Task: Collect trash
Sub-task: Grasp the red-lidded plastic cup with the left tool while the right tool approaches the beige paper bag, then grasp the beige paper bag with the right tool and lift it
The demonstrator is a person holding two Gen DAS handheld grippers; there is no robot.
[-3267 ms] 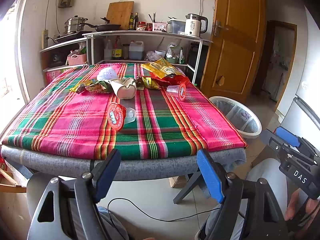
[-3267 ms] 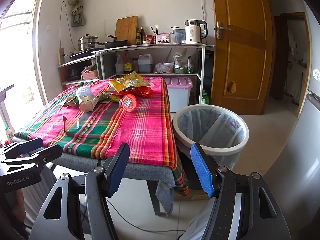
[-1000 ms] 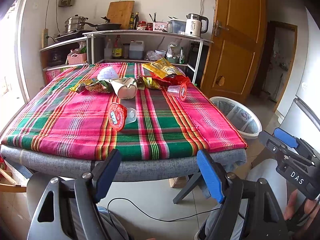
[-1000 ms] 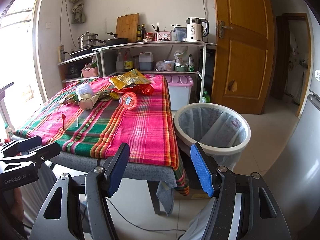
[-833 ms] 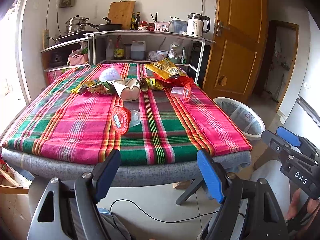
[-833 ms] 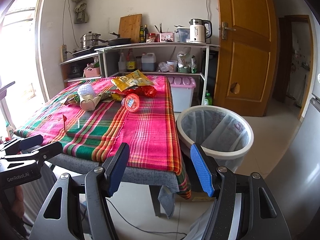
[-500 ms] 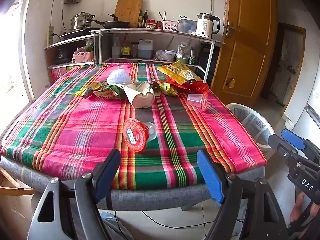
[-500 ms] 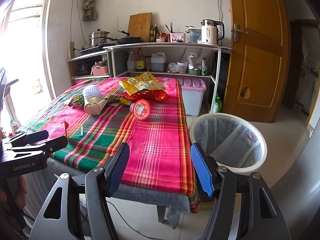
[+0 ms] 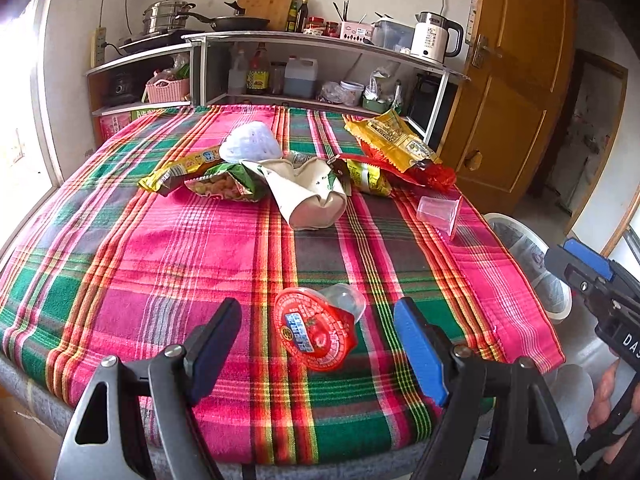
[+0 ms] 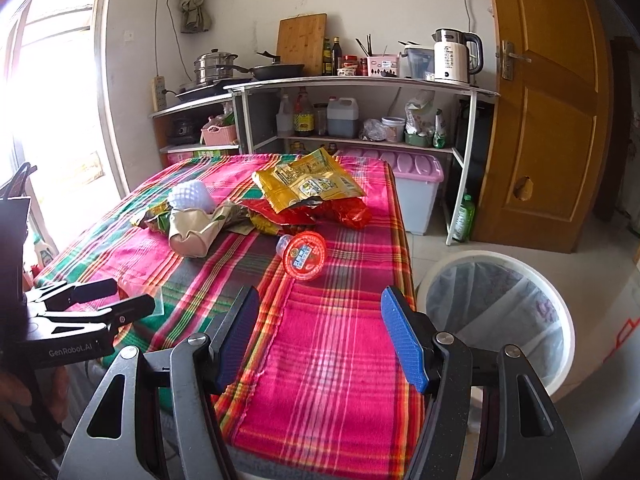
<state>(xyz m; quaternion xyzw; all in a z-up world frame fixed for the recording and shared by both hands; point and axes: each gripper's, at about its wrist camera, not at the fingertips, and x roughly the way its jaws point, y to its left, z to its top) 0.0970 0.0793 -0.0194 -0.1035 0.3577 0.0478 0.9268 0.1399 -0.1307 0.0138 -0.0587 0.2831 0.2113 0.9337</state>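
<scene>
A jelly cup (image 9: 320, 326) lies on its side near the front edge of the table (image 9: 120, 264), red lid toward the left tongs (image 9: 318, 356), clear base pointing away toward the wrapper pile (image 9: 296, 176). The left tongs are spread wide, empty, flanking the cup without touching it. The right tongs (image 10: 320, 338) are likewise spread and empty, above the cloth; a second cup (image 10: 302, 256) lies ahead, lid facing them. The bin (image 10: 496, 320) stands beside the table.
</scene>
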